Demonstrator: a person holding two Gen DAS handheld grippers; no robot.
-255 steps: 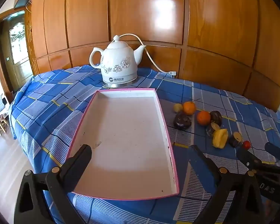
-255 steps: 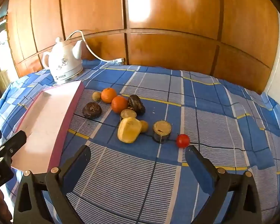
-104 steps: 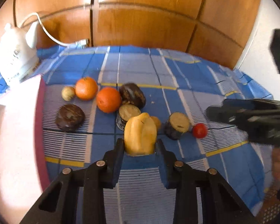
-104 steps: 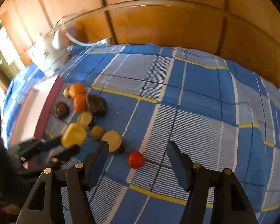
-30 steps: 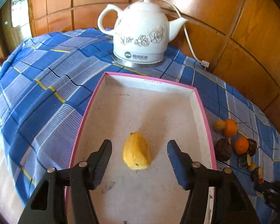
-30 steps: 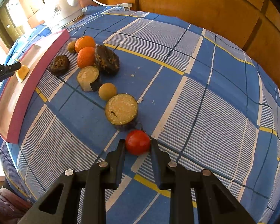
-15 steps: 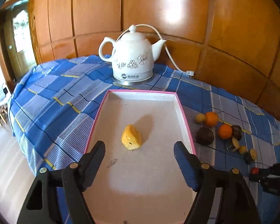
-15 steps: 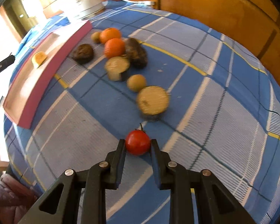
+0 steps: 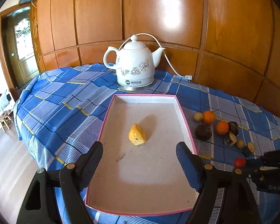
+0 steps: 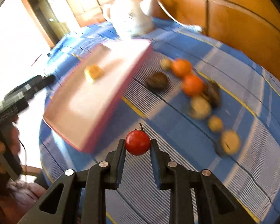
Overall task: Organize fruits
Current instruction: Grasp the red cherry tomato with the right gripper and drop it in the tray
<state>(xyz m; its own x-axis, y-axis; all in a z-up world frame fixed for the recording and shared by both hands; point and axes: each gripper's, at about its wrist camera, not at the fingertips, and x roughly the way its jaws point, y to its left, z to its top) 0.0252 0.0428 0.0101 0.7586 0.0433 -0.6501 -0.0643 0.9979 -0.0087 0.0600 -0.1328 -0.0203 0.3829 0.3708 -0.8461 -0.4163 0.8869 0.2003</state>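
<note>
Right hand-held gripper (image 10: 137,145), clenched on the cherry tomato (image 10: 137,142), has lifted it off the tablecloth (image 10: 242,168) since a second ago.

Bright daylight, glare on the wood panels (image 9: 168,18), fisheye bending; right-wrist view motion-blurred.

Yellow fruit piece (image 9: 137,134) lying alone mid-tray (image 9: 183,120), cut face up. Red cherry tomato (image 10: 137,142), stem on top, lifted clear of the cloth, just beside the tray's near corner. Two oranges (image 9: 208,117), dark passion fruits (image 9: 203,131), cut halves (image 9: 249,148) and small yellow-brown rounds (image 9: 198,116) strung out on the cloth beside the tray's right wall.
</note>
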